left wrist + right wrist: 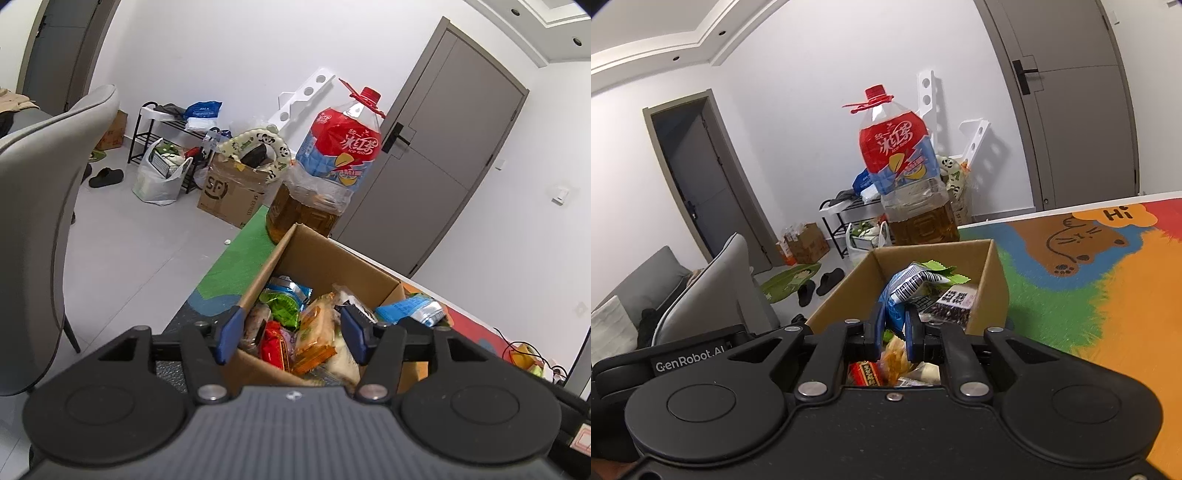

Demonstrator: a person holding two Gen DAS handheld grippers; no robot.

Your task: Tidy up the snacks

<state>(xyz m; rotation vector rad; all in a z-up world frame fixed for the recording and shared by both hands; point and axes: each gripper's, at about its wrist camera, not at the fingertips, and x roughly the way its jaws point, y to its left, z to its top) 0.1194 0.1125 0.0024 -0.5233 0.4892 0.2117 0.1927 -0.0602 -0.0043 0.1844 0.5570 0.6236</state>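
1. Our left gripper [290,334] hangs over the cardboard box [328,254] of snacks, jaws apart, gripping nothing.
2. Our right gripper [894,334] pinches a blue-white barcoded packet [905,291] above that box.
3. Behind stands an "Ice" tea bottle [905,177]; "Hi" mat [1108,280]; "SF" carton [231,197].

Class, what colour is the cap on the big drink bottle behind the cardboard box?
Red; the bottle cap shows best in the right wrist view.

One cardboard box [325,254] of snack packets [314,328] (too jumbled to count), one bottle [328,162].
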